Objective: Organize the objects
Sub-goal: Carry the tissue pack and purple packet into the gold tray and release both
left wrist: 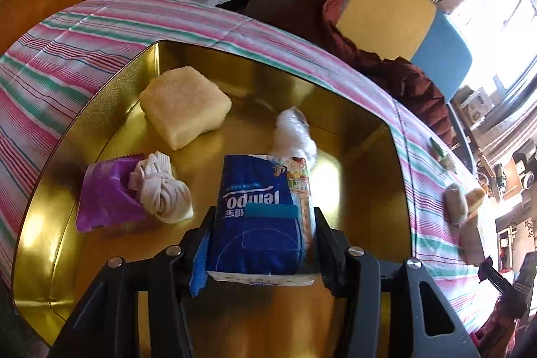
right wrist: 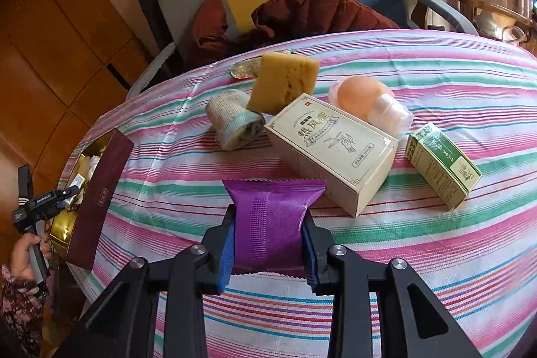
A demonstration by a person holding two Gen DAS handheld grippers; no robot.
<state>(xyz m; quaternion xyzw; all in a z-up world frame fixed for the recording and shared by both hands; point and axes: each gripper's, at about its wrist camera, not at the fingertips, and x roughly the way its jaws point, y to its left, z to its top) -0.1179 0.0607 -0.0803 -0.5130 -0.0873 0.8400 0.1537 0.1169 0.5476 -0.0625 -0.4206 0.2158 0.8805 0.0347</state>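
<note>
My left gripper (left wrist: 261, 223) is shut on a blue Tempo tissue pack (left wrist: 258, 213) and holds it over the gold tin box (left wrist: 110, 93). Inside the box lie a pale yellow sponge (left wrist: 184, 106), a purple packet (left wrist: 107, 193), a knotted white cloth (left wrist: 164, 190) and a white fluffy item (left wrist: 295, 133). My right gripper (right wrist: 268, 234) is shut on another purple packet (right wrist: 272, 223) above the striped tablecloth (right wrist: 436, 240). The gold box with its maroon side (right wrist: 97, 193) shows at the left of the right wrist view, with the other gripper (right wrist: 40, 207) over it.
On the cloth lie a beige carton (right wrist: 332, 153), a green carton (right wrist: 443, 163), an orange bottle (right wrist: 365, 99), a yellow sponge (right wrist: 285, 83), a rolled cloth (right wrist: 235, 119) and a foil piece (right wrist: 245, 67). A chair with a dark red jacket (right wrist: 302, 15) stands behind the table.
</note>
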